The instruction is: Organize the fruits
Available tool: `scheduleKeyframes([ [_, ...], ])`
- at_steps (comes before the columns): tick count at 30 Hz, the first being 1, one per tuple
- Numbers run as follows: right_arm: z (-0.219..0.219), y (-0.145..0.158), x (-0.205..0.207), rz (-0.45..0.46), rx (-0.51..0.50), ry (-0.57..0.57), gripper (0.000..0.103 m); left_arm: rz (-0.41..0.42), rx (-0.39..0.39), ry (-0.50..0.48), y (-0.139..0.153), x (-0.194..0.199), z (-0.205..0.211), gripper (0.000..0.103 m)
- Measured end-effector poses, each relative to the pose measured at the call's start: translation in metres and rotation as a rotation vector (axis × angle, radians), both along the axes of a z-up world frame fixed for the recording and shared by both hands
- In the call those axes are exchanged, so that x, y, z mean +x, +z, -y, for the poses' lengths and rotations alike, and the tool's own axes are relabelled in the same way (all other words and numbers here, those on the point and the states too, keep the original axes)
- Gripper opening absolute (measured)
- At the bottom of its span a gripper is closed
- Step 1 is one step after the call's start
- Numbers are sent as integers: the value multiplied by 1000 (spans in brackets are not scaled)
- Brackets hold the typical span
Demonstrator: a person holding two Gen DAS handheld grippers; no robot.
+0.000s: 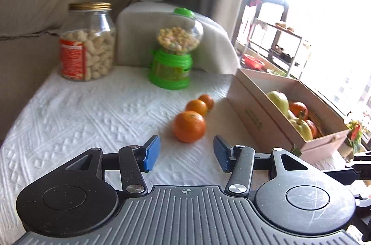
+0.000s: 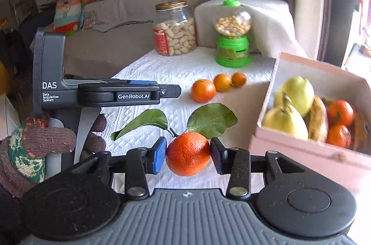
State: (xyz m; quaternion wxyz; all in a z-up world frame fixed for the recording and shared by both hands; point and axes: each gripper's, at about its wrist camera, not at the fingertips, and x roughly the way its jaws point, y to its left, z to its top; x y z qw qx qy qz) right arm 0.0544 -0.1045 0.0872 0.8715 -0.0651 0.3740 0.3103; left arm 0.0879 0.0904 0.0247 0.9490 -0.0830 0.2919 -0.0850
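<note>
- While the right gripper sits low over the white cloth, its two pads press either side of a leafy orange, clamped on the fruit just left of the pink box.
- Two green leaves stand up from the stem of that orange, on the far side of the pads.
- Left of the box, the left gripper is spread wide with nothing between its blue pads; a loose orange lies just beyond them.
- Behind that orange, two smaller oranges trail in a line toward the box's near corner.
- Inside the box lie pale green pears, more oranges and something brown.
- Farther back, left of the box, stand a green candy dispenser and a glass jar with a gold lid.
- A gloved hand holds the left gripper's handle, well left of the box.
</note>
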Motion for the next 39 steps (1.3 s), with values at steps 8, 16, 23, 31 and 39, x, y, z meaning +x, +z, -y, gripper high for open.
scheduleKeyframes([
  [8,97,-26,-24,-56,129,-195,43,-62,69,-168,8,-7,70,56],
  [16,142,-26,-37,15,127,-312,65,-70,102,-168,11,-5,76,56],
  [23,157,-17,-39,89,238,-369,72,26,168,-34,19,5,33,56],
  [31,149,-30,-25,100,253,-432,73,-23,186,-15,8,51,24,56],
  [39,157,-46,-18,36,279,-486,78,-110,207,7,-18,77,31,56],
])
